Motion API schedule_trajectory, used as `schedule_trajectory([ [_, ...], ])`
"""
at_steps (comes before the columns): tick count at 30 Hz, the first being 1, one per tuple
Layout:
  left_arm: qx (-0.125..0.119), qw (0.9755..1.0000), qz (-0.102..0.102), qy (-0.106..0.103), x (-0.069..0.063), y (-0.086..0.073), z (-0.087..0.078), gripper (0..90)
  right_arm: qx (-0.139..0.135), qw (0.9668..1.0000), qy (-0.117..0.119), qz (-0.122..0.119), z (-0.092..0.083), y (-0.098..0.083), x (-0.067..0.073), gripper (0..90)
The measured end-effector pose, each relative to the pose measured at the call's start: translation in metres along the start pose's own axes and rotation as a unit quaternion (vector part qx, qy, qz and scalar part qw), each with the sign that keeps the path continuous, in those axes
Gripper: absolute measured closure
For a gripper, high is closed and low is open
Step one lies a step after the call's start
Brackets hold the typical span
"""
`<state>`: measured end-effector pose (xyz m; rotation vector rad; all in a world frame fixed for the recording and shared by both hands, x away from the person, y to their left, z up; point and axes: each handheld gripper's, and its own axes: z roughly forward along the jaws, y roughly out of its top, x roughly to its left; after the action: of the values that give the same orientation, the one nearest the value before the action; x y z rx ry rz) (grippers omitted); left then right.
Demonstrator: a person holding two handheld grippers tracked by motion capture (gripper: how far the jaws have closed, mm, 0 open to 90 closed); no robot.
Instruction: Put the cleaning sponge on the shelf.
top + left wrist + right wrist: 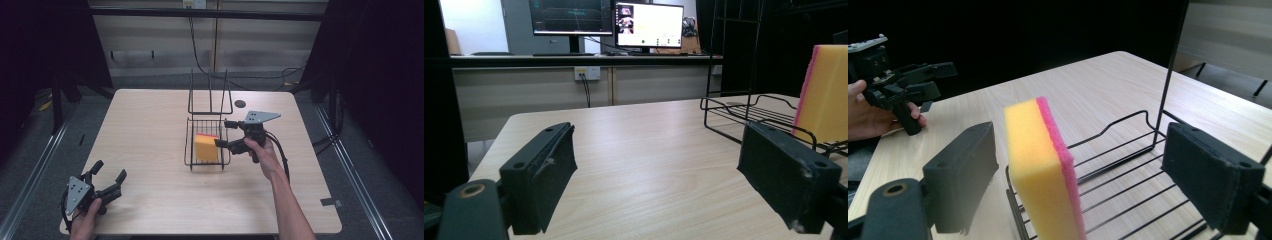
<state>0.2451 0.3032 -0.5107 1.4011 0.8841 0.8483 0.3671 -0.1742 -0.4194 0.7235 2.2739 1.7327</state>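
Left gripper [107, 182] is sitting open at the near left corner, right gripper [223, 134] hanging wide open around the sponge [206, 148] — it's standing on edge in the wire rack [189, 145]. Looks light and squishy, so pinch its flat faces.

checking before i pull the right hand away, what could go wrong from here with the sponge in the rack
1. The sponge stands on edge in the wire rack, and the right gripper is open around it with gaps on both sides. Nothing visibly props it, so it may topple.
2. One jaw could brush the sponge on the way out and tip it over.
3. The rack looks light; a jaw catching its wires might drag it across the table.
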Motion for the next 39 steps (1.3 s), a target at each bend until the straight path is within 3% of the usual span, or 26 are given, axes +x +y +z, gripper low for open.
schedule_trajectory([
  [12, 0.000, 1.0000, 0.000, 0.000, 0.000, 0.000, 0.000, 14.9, -0.005, 0.9997, -0.025, 0.003, -0.016, 0.004, 0.008, 13.5],
  [14, 0.000, 1.0000, 0.000, 0.000, 0.000, 0.000, 0.000, 14.9, -0.006, 0.9993, -0.038, 0.002, -0.019, 0.004, 0.009, 13.5],
  [19, 0.000, 1.0000, 0.000, 0.000, 0.000, 0.000, 0.000, 15.0, -0.017, 0.9971, -0.074, 0.001, -0.029, -0.003, 0.014, 13.6],
  [25, 0.000, 1.0000, 0.000, 0.000, 0.000, 0.000, 0.000, 15.0, -0.014, 0.9969, -0.077, 0.008, -0.039, -0.013, 0.016, 13.5],
  [31, 0.000, 1.0000, 0.000, 0.001, 0.000, 0.000, 0.000, 15.0, -0.033, 0.9945, -0.099, 0.003, -0.052, -0.013, 0.024, 13.5],
  [35, 0.000, 1.0000, 0.000, 0.001, 0.000, 0.000, 0.000, 15.0, -0.023, 0.9916, -0.127, 0.005, -0.059, -0.024, 0.028, 13.6],
  [39, -0.001, 1.0000, 0.000, 0.002, 0.000, 0.000, 0.000, 15.0, -0.020, 0.9898, -0.141, 0.010, -0.069, -0.030, 0.030, 13.6],
])
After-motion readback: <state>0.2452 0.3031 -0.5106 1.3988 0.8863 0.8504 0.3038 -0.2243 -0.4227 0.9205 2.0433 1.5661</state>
